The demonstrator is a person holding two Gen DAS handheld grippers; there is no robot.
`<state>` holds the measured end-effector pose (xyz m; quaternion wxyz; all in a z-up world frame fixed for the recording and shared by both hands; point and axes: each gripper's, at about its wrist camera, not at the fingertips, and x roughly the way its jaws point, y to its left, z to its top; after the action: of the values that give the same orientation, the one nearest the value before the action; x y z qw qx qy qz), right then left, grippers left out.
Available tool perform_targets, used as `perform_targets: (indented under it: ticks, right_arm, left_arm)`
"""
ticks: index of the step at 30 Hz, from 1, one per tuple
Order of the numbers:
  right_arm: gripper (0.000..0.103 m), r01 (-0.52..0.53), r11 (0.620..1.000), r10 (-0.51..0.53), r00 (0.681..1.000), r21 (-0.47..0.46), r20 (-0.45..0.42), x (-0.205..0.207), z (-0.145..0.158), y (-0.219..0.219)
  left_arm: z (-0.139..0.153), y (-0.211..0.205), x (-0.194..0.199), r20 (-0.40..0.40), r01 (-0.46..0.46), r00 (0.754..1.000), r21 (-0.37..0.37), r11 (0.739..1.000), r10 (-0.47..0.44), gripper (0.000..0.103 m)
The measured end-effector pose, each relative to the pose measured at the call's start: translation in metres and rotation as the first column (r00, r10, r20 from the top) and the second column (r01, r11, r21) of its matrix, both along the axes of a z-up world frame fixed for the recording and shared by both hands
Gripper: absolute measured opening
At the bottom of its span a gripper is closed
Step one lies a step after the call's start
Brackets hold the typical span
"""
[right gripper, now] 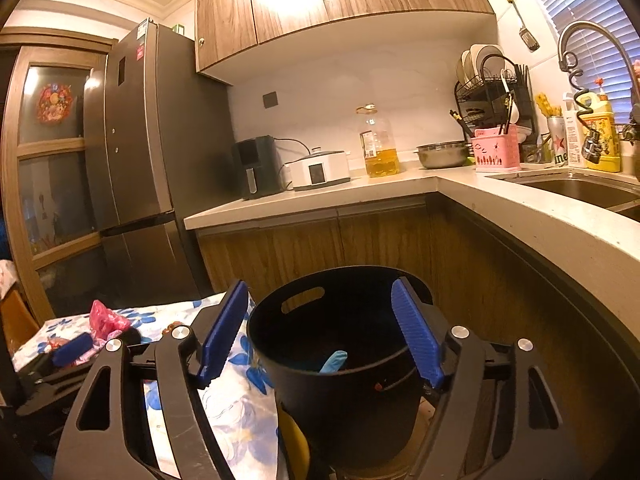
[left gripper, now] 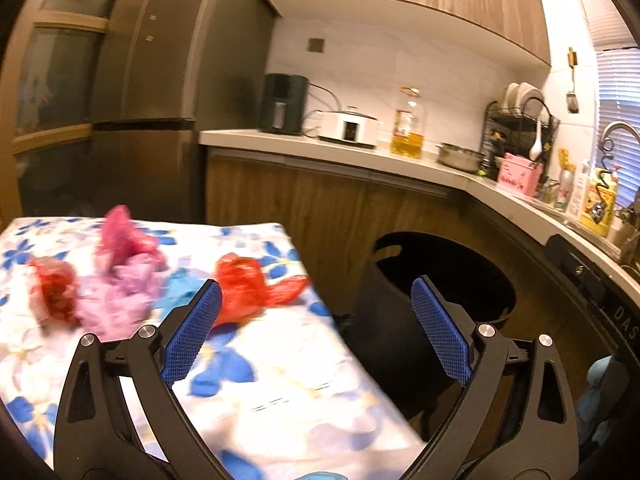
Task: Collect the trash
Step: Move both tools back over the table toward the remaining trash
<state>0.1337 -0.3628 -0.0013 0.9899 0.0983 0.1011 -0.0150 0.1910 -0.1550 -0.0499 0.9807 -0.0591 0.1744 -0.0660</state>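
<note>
A black bin [right gripper: 340, 392] stands beside a table under a floral cloth [left gripper: 256, 392]. A blue scrap [right gripper: 333, 361] lies inside the bin. My right gripper [right gripper: 318, 328] hovers open over the bin's mouth, nothing between its blue pads. My left gripper [left gripper: 316, 332] is wide open and empty, straddling the table's right edge, with the bin [left gripper: 404, 320] to its right. On the cloth lie crumpled bags: a red one [left gripper: 252, 288] just past the left fingertip, a pink one [left gripper: 124, 240], a lilac one [left gripper: 120, 300], a blue scrap [left gripper: 180, 292] and another red one [left gripper: 56, 292].
A wooden cabinet front and an L-shaped counter [right gripper: 520, 216] wrap around behind and right of the bin. On the counter stand an oil bottle [right gripper: 378, 148], a steel bowl [right gripper: 442, 155], a pink caddy [right gripper: 496, 148] and a sink [right gripper: 576, 188]. A dark fridge [right gripper: 132, 152] stands behind the table.
</note>
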Motion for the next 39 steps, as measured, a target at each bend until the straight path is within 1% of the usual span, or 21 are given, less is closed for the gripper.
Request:
perform_targets:
  ticks: [6,12,18,22,27,30,35,39]
  right_arm:
    - [0.073,-0.002,1.0,0.002,1.0,-0.019,0.001,-0.014,0.001,0.019]
    - [0.073,-0.042,0.999,0.042,0.999,-0.03,-0.008,-0.017,-0.001,0.041]
    - [0.073,-0.105,0.993,0.104,0.994,-0.049,-0.034,-0.012,-0.009,0.072]
    - [0.073,-0.148,0.987,0.146,0.988,-0.058,-0.043,-0.008,-0.013,0.091]
    - [0.073,-0.19,0.98,0.187,0.981,-0.064,-0.05,0.0,-0.018,0.113]
    - [0.073,-0.212,0.976,0.209,0.976,-0.057,-0.063,0.009,-0.022,0.123]
    - [0.073,-0.235,0.971,0.231,0.97,-0.051,-0.069,0.023,-0.026,0.136]
    - [0.073,-0.243,0.969,0.24,0.968,-0.049,-0.071,0.035,-0.027,0.143]
  left_arm:
    - [-0.001,0.034,-0.025,0.005,-0.065,0.998,-0.01,0.998,0.065,0.094]
    - [-0.002,0.066,-0.044,0.009,-0.139,0.99,-0.025,0.99,0.139,0.094]
    - [-0.008,0.108,-0.056,0.009,-0.238,0.971,-0.025,0.971,0.238,0.094]
    - [-0.014,0.14,-0.057,-0.006,-0.308,0.951,-0.026,0.951,0.308,0.094]
    - [-0.018,0.173,-0.052,-0.011,-0.38,0.925,-0.013,0.925,0.38,0.094]
    - [-0.02,0.193,-0.04,-0.023,-0.41,0.912,-0.008,0.912,0.41,0.094]
    - [-0.024,0.211,-0.011,-0.06,-0.418,0.907,-0.009,0.909,0.416,0.094]
    - [-0.029,0.216,0.012,-0.079,-0.415,0.906,0.023,0.91,0.415,0.094]
